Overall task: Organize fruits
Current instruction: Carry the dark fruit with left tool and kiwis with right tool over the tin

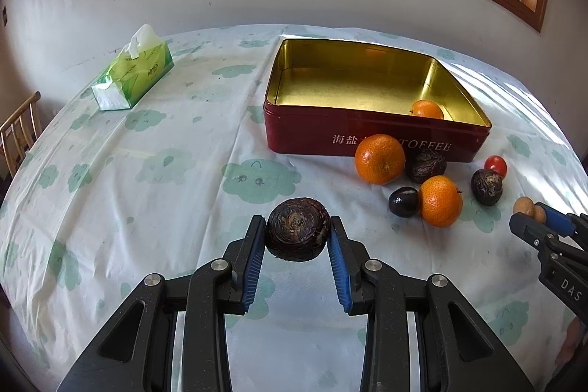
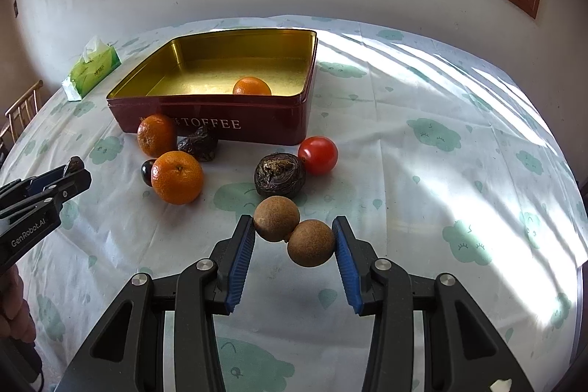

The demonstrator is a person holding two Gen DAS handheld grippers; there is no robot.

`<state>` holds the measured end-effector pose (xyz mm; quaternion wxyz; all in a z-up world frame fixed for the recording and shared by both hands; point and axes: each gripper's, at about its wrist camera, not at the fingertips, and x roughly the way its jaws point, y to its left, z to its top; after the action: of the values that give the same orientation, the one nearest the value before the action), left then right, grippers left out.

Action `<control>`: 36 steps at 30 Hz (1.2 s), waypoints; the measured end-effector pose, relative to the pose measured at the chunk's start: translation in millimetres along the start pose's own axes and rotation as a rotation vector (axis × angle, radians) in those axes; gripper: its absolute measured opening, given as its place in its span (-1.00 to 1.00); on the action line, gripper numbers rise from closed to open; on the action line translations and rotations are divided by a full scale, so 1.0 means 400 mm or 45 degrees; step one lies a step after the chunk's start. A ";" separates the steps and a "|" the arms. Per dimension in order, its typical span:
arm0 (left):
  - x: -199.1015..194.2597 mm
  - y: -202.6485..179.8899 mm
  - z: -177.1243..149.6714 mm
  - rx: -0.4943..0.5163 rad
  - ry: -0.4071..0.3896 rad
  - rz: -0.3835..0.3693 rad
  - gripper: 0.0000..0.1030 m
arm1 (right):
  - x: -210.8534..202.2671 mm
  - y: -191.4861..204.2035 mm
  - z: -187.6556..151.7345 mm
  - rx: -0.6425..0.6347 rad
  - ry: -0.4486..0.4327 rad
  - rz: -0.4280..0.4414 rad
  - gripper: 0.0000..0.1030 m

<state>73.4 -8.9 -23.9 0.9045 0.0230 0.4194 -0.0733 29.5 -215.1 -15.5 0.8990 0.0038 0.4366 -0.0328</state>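
Over the tablecloth: both my claws loaded.
Left gripper (image 1: 297, 232): clamped on wrinkled dark fruit (image 1: 297, 229).
Right gripper (image 2: 294, 236): pinching brown fruit pair (image 2: 294, 234).
Tin (image 1: 459, 127): ahead, one orange (image 1: 427, 109) inside.
Method: lift clear of the rim, lower inside, then release gently.

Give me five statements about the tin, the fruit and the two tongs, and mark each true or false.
1. The left tongs grip a dark wrinkled fruit. True.
2. The red toffee tin holds three oranges. False: only one orange lies inside.
3. The right tongs clamp two brown round fruits together. True.
4. The red tomato lies inside the tin. False: it sits on the tablecloth, outside the tin.
5. The tissue pack is blue. False: it is green.
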 end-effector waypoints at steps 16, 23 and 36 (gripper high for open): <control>-0.007 0.016 0.088 0.019 -0.058 0.012 -0.32 | -0.011 0.032 0.129 -0.064 -0.095 0.068 -0.21; 0.009 0.018 0.167 0.019 -0.098 0.007 -0.32 | 0.025 0.047 0.195 -0.080 -0.111 0.078 -0.21; 0.121 -0.020 0.255 0.063 -0.053 -0.007 -0.32 | 0.132 0.074 0.265 -0.128 -0.070 0.069 -0.21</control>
<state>180.0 -32.9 5.4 0.9120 0.0426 0.3987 -0.0865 147.3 -192.2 8.0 0.9103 -0.0306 0.4125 0.0133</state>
